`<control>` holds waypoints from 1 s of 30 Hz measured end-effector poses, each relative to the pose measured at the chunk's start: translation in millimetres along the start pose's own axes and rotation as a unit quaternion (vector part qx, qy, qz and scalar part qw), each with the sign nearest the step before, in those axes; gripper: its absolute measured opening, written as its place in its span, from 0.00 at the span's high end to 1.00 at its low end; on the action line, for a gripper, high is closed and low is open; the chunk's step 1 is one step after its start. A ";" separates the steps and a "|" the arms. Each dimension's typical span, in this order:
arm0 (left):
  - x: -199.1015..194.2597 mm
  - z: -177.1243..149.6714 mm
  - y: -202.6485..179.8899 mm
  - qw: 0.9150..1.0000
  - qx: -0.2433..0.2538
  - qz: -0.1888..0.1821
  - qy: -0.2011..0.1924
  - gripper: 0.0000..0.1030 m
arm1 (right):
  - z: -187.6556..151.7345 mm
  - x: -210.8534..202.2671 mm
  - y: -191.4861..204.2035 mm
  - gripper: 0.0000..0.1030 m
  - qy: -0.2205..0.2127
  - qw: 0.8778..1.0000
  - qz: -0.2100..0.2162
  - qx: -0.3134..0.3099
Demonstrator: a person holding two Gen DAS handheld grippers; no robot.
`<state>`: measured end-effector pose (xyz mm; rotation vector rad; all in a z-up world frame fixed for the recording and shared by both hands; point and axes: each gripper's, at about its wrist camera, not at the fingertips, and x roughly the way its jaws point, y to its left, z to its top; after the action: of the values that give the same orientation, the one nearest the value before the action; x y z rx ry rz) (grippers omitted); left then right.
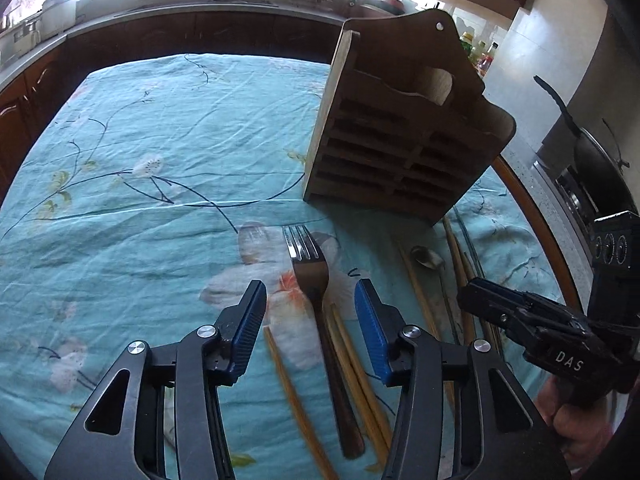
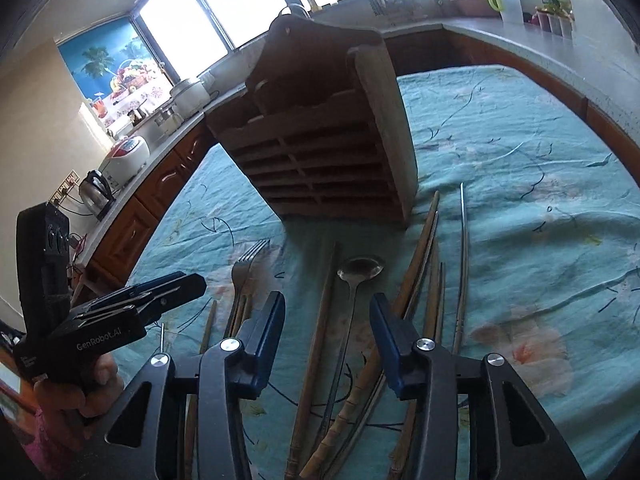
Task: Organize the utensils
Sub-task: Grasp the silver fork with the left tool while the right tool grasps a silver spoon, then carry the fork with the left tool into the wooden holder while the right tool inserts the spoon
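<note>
A wooden utensil holder [image 1: 404,128] with slatted front stands on the table; it also shows in the right wrist view [image 2: 320,136]. A fork [image 1: 310,264] with a wooden handle lies below my left gripper [image 1: 310,300], which is open and empty above it. Wooden chopsticks [image 1: 360,376] lie beside the fork. A metal spoon [image 2: 358,270] lies below my right gripper [image 2: 326,312], which is open and empty. More chopsticks [image 2: 424,248] and a pair of metal chopsticks [image 2: 463,248] lie to its right. The fork [image 2: 246,264] shows to the left there.
The table wears a teal floral cloth [image 1: 160,160]. Kitchen counters [image 1: 160,12] ring the table, with a kettle [image 2: 94,192] and rice cooker [image 2: 124,156] at left and a pan [image 1: 592,152] on a stove at right.
</note>
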<state>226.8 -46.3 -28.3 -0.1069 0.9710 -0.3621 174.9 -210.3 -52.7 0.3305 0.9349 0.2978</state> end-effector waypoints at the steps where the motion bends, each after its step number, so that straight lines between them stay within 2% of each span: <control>1: 5.4 2.7 -0.4 1.000 0.001 0.001 0.005 0.59 | 0.5 4.8 -1.5 0.64 0.008 1.000 0.000 0.003; 6: 28.7 11.2 -0.2 0.999 0.006 -0.004 0.032 0.70 | 5.9 24.2 -6.7 0.71 0.042 0.999 -0.001 0.010; 7: 33.1 12.0 -0.5 0.999 0.007 -0.004 0.037 0.75 | 6.8 27.5 -6.8 0.73 0.048 0.999 -0.002 0.009; 9: 39.3 12.1 -0.1 0.999 0.008 -0.008 0.042 0.79 | 8.2 30.9 -5.1 0.78 0.047 0.999 -0.009 0.001; 11: 38.0 10.6 -2.6 0.999 0.013 -0.006 0.036 0.80 | 9.6 32.9 -4.1 0.88 0.049 0.999 -0.016 -0.005; 12: 36.8 9.8 -2.9 0.999 0.013 -0.007 0.035 0.80 | 9.5 33.6 -4.8 0.96 0.050 0.999 -0.012 -0.003; 16: 27.1 7.2 1.4 1.000 0.008 -0.017 0.022 0.80 | 6.9 26.0 -1.0 0.96 0.034 0.999 -0.001 -0.008; 20: 0.7 1.9 5.4 1.000 0.000 -0.029 -0.003 0.81 | 3.3 8.5 5.3 0.96 0.010 1.000 0.009 -0.009; 30: -76.9 -10.1 1.0 0.995 -0.009 -0.052 -0.081 0.81 | 3.8 -63.8 10.2 0.98 -0.062 0.998 0.023 -0.001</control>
<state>179.4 -17.9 26.3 -0.2000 0.8108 -0.4346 141.2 -226.3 0.2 0.3649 0.8049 0.3166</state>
